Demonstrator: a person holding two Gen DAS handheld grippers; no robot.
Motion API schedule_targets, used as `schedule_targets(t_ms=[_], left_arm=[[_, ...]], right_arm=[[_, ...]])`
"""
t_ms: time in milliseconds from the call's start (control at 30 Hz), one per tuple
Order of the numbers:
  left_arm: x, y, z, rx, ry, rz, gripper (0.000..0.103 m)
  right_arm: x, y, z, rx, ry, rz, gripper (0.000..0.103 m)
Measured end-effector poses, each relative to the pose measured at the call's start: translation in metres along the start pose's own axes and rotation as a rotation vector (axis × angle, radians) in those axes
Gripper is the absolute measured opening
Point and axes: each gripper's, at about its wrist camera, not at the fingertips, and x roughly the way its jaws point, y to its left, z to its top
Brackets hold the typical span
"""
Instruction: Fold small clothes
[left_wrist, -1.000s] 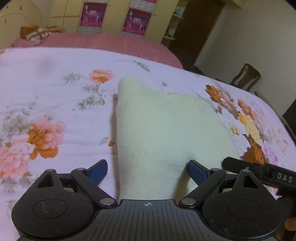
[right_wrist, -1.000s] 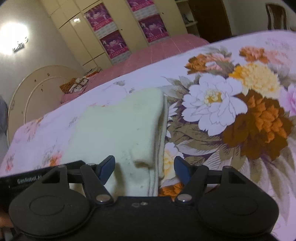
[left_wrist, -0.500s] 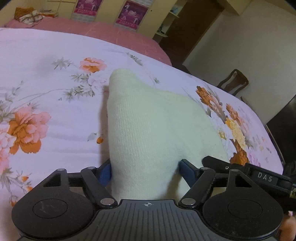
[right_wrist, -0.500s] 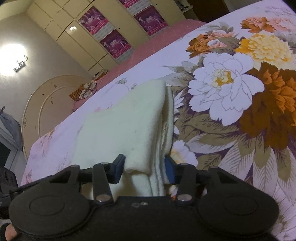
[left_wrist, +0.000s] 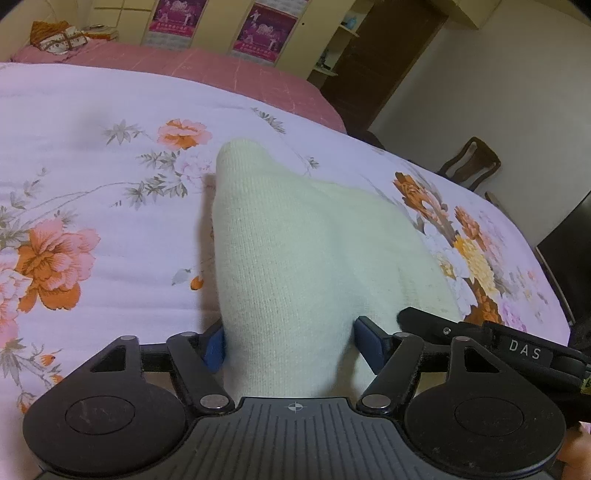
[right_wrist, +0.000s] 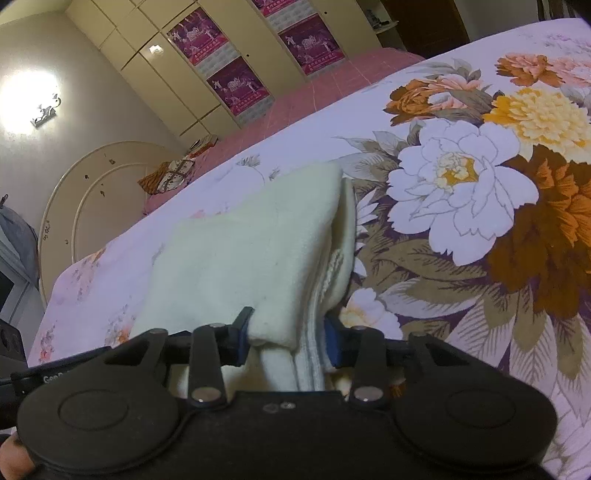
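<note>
On the right gripper's black body, seen from the left wrist camera, the white letters "DAS" can be read; from the right wrist camera the left gripper's body shows the start of a word, "Gen", the rest is cut off. The purple posters (right_wrist: 236, 88) on the wardrobe carry writing too small to read. The cream knitted cloth (left_wrist: 295, 258) lies on the flowered bedsheet (left_wrist: 92, 177), its near edge raised. The left gripper (left_wrist: 291, 341) is closed on this edge, blue pads pressing both sides. The right gripper (right_wrist: 286, 341) is closed on the folded layers at the other near corner.
</note>
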Motion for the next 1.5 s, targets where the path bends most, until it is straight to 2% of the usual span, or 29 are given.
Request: schedule_targets(t_ms=[167, 333, 600, 733, 1067, 1233, 1500], left_arm=[[0.002, -0.005, 0.0, 0.018, -0.008, 0.021, 0.074], [-0.001, -0.009, 0.0, 0.026, -0.014, 0.034, 0.062], [-0.007, -0.017, 0.001, 0.071, -0.027, 0.053, 0.051], [-0.013, -0.02, 0.0, 0.093, -0.052, 0.058, 0.047], [-0.05, -0.019, -0.002, 0.116, -0.089, 0.044, 0.046], [-0.082, 0.002, -0.004, 0.102, -0.127, 0.05, 0.045], [-0.145, 0.071, 0.001, 0.091, -0.183, 0.069, 0.045]], right_arm=[[0.005, 0.001, 0.001, 0.008, -0.001, -0.003, 0.045], [0.003, 0.016, 0.0, -0.079, -0.013, -0.046, 0.037], [-0.002, 0.031, -0.002, -0.138, -0.028, -0.075, 0.031], [-0.008, 0.035, -0.001, -0.136, -0.042, -0.06, 0.03], [-0.021, 0.063, -0.001, -0.156, -0.065, -0.008, 0.03], [-0.024, 0.094, -0.011, -0.168, -0.073, 0.027, 0.03], [-0.01, 0.167, -0.033, -0.204, -0.083, 0.083, 0.03]])
